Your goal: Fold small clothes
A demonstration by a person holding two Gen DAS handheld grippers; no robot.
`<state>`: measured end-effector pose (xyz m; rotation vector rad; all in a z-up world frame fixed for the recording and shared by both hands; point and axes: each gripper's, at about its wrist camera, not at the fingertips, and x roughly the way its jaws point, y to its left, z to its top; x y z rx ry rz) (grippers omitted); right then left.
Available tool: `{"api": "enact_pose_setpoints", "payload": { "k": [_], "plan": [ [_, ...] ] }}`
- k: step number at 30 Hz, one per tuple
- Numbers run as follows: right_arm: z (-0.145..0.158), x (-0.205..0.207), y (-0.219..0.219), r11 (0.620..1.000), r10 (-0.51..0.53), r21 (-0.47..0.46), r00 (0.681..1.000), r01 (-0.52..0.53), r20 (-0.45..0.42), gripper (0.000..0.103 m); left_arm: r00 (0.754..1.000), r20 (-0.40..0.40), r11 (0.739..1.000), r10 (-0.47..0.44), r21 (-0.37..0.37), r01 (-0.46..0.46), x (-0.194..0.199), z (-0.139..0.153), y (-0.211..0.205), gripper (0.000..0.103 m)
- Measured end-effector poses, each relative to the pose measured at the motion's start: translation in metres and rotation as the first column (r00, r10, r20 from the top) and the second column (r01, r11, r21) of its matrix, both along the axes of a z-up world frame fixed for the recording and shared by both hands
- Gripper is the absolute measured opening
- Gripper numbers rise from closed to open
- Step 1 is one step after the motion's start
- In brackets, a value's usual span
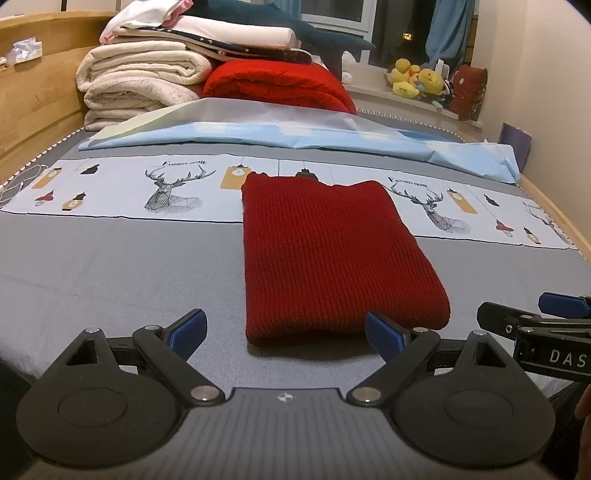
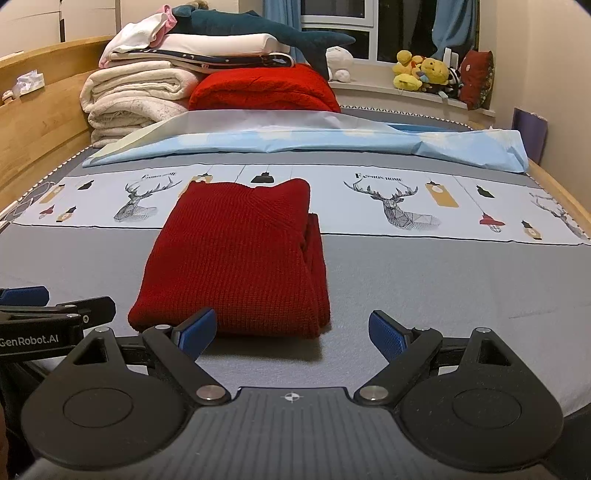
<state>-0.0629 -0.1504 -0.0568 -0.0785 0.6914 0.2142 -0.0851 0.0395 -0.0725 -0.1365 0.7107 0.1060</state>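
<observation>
A red knitted garment lies folded into a narrow rectangle on the grey bed sheet, its far end on the deer-print band. In the right wrist view the same red garment shows stacked layers along its right edge. My left gripper is open just short of the garment's near edge, nothing between its blue pads. My right gripper is also open and empty, near the garment's near right corner. Each gripper shows at the side of the other's view: the right one, the left one.
A pale blue duvet cover lies across the bed beyond the garment. Behind it stand folded cream blankets, a red blanket and a plush shark. A wooden bed frame runs along the left. Plush toys sit on the window sill.
</observation>
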Motion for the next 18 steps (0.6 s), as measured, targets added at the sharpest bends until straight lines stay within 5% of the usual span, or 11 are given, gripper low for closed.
{"api": "enact_pose_setpoints", "payload": {
  "k": [18],
  "plan": [
    [0.0002,-0.0001,0.0027,1.0,0.002,-0.009,1.0,-0.002,0.004,0.09,1.0,0.0,1.0,-0.009,0.011,0.009,-0.0011,-0.0032,0.0028,0.095]
  ]
}}
